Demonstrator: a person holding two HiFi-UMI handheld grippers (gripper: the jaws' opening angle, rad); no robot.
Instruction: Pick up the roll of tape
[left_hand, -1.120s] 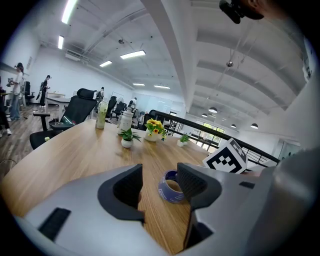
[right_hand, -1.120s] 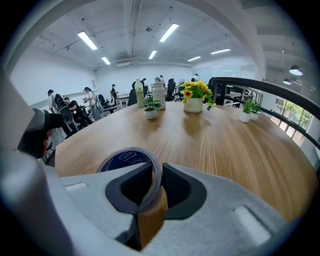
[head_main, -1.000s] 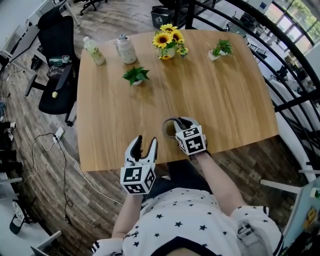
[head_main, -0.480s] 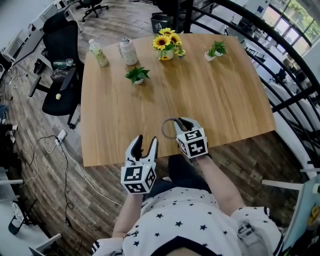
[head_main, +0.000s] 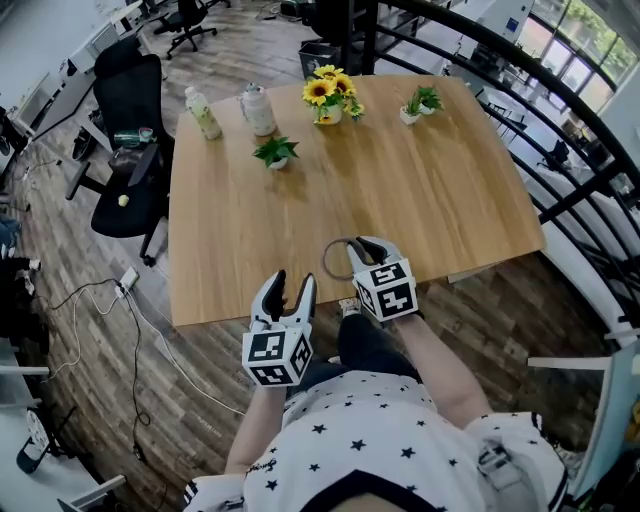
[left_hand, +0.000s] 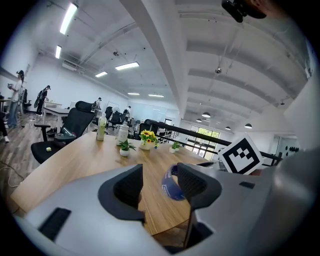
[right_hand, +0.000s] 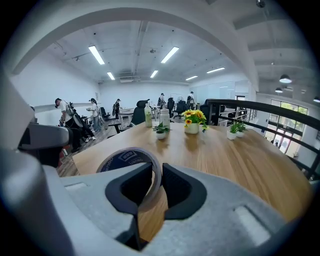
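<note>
The roll of tape (head_main: 337, 259) is a thin ring with a dark blue printed core. My right gripper (head_main: 360, 250) is shut on its wall and holds it upright above the front edge of the wooden table (head_main: 420, 190). In the right gripper view one side of the roll (right_hand: 127, 157) sits between the two pads. My left gripper (head_main: 292, 285) is open and empty, just off the table's front edge and left of the right one. From the left gripper view the roll (left_hand: 172, 184) shows beyond the gap of the left gripper (left_hand: 160, 182).
At the table's far side stand a sunflower vase (head_main: 328, 92), a small potted plant (head_main: 275, 152), a pale bottle (head_main: 204, 112), a white jug (head_main: 258, 108) and another small plant (head_main: 418, 104). A black office chair (head_main: 130, 150) is at the left and a dark railing (head_main: 560, 150) at the right.
My right gripper has risen with the tape roll, which now hangs clear of the tabletop by the front edge. The left gripper has also risen a little, still open.
</note>
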